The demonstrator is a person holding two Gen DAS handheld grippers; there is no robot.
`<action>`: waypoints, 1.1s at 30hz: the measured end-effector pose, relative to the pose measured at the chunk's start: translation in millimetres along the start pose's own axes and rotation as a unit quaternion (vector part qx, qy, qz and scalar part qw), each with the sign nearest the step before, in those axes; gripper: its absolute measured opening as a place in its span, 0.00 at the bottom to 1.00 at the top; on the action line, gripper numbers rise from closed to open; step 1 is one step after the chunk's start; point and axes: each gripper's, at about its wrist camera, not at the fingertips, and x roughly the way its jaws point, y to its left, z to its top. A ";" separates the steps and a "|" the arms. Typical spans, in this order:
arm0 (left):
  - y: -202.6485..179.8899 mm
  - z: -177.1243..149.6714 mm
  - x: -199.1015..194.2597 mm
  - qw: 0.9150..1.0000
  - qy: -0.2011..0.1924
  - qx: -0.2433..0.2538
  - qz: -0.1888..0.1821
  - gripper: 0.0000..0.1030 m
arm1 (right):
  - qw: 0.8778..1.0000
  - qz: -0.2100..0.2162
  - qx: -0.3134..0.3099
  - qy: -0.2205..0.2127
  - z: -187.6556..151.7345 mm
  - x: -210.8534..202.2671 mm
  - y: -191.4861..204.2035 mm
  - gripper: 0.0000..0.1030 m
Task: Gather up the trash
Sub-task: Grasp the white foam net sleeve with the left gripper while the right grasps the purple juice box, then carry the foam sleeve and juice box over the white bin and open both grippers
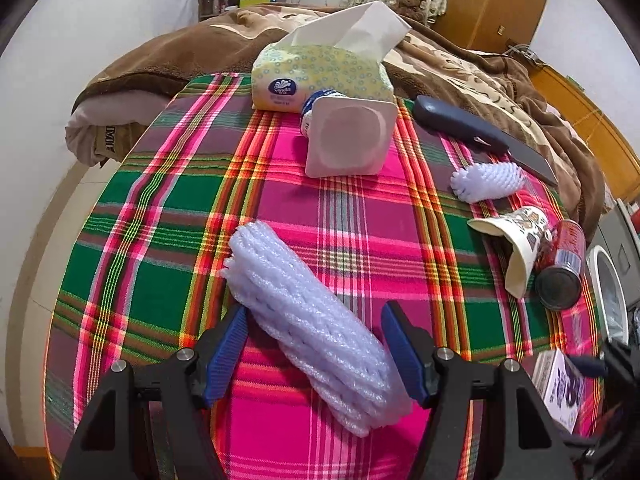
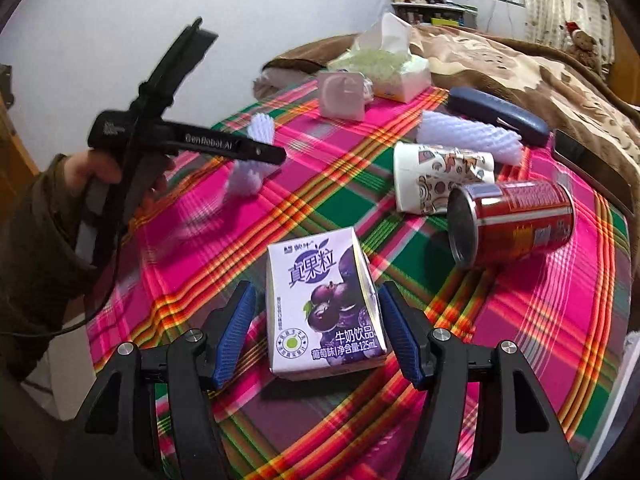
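Left wrist view: my left gripper [image 1: 316, 352] has its fingers spread around the long foam net sleeve [image 1: 308, 328], which lies diagonally on the plaid worktop [image 1: 160, 280]; the pads are not touching it yet. Right wrist view: my right gripper [image 2: 316, 328] is likewise spread wide, straddling the purple milk carton [image 2: 324, 304], a gap showing on both sides.

To do it well, I judge: lower each gripper until the pads sit at mid-height of the item, then close slowly. The foam is a soft, springy mesh and will squash, so I'd close further than looks needed and square up to its slant. The carton is a creased paper box with flat sides, probably empty and light; I'd pinch the broad faces gently so it doesn't buckle or skid on the cloth.

Other trash is well apart: a second foam net [image 1: 486, 182], a crushed paper cup [image 2: 440, 178] touching a red metal can [image 2: 516, 220] lying on its side, and a white plastic tub [image 1: 348, 136] tipped over just beside the tissue pack [image 1: 320, 76]. A dark glasses case [image 2: 496, 118] is rigid and smooth, likely not trash.
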 end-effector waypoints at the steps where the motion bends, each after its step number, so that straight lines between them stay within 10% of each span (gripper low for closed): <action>1: -0.4 0.9 0.6 1.000 -0.002 -0.004 0.003 0.66 | 1.000 -0.017 0.001 0.003 -1.0 2.8 3.0 0.63; 12: -6.9 -2.2 4.0 0.998 -0.037 -0.036 0.032 0.66 | 0.997 -0.058 0.048 -0.004 -9.1 0.3 -4.5 0.62; 23: -13.6 -8.9 -1.9 0.998 -0.040 -0.031 0.030 0.36 | 0.992 -0.086 0.082 -0.043 -15.9 -7.1 -5.0 0.60; 33: -38.5 -33.3 -12.8 0.999 -0.041 -0.009 0.005 0.35 | 0.986 -0.093 0.125 -0.066 -23.3 -17.8 -13.4 0.60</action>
